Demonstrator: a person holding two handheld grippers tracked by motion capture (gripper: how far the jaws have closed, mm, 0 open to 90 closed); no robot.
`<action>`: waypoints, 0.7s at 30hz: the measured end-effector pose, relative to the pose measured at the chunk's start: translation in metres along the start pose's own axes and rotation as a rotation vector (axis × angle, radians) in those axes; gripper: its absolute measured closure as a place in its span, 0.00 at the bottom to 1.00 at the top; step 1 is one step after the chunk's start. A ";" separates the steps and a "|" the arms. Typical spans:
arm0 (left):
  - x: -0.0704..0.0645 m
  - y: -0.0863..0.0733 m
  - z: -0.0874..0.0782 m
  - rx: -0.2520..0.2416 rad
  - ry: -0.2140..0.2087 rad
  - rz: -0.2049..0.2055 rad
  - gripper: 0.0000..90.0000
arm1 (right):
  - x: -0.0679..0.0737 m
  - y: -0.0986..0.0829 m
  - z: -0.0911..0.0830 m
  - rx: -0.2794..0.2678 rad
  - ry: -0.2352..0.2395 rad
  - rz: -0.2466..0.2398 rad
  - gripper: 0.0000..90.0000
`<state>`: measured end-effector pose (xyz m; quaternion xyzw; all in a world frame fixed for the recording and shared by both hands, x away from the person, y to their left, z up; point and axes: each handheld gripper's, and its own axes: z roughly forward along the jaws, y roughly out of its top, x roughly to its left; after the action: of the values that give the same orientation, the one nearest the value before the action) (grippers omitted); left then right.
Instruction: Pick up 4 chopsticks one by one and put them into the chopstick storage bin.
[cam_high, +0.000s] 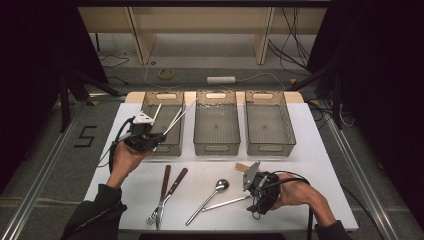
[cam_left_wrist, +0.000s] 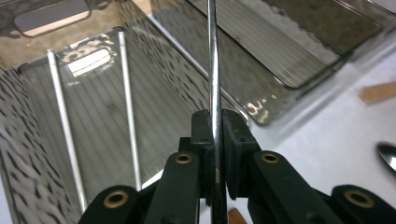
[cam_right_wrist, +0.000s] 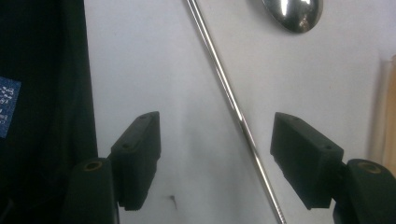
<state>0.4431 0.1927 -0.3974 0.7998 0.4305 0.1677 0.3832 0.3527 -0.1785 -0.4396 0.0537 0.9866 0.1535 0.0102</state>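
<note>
Gripping a steel chopstick (cam_left_wrist: 213, 70) between its closed jaws, the left claw (cam_high: 159, 136) hovers at the near edge of the left bin (cam_high: 176, 145), the rod slanting up and away from it over that bin. Two more chopsticks (cam_left_wrist: 127, 102) already lie in the bin below and ahead of the claw.

The right claw (cam_right_wrist: 215, 156) stands wide, jaws either side of another chopstick (cam_right_wrist: 233, 107) lying flat on the bench (cam_high: 310, 165), with a spoon's bowl (cam_right_wrist: 293, 13) just ahead of it.

Risks, as I judge them: the held rod is thin and smooth and pinched near one end, so it may swivel or slip and drop outside the bin. On the right, the rod lies diagonally across the gap, so closing may roll it aside rather than catch it, or nudge the spoon.

Count: three clear bins, four chopsticks, one spoon, two wooden-handled forks (cam_high: 162, 197) and one small wooden piece (cam_high: 242, 167) beyond the right claw.
</note>
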 end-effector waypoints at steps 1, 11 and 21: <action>0.002 0.001 0.002 0.006 0.001 -0.006 0.93 | 0.000 0.000 0.000 0.002 0.003 0.001 0.38; 0.028 0.003 0.015 0.020 0.050 -0.078 0.93 | 0.000 -0.001 -0.002 0.005 0.008 0.005 0.38; 0.049 0.001 0.019 0.031 0.117 -0.128 0.93 | 0.000 0.000 -0.001 0.005 0.009 0.006 0.38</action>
<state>0.4830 0.2234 -0.4119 0.7655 0.5047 0.1826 0.3549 0.3525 -0.1792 -0.4387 0.0560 0.9869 0.1513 0.0053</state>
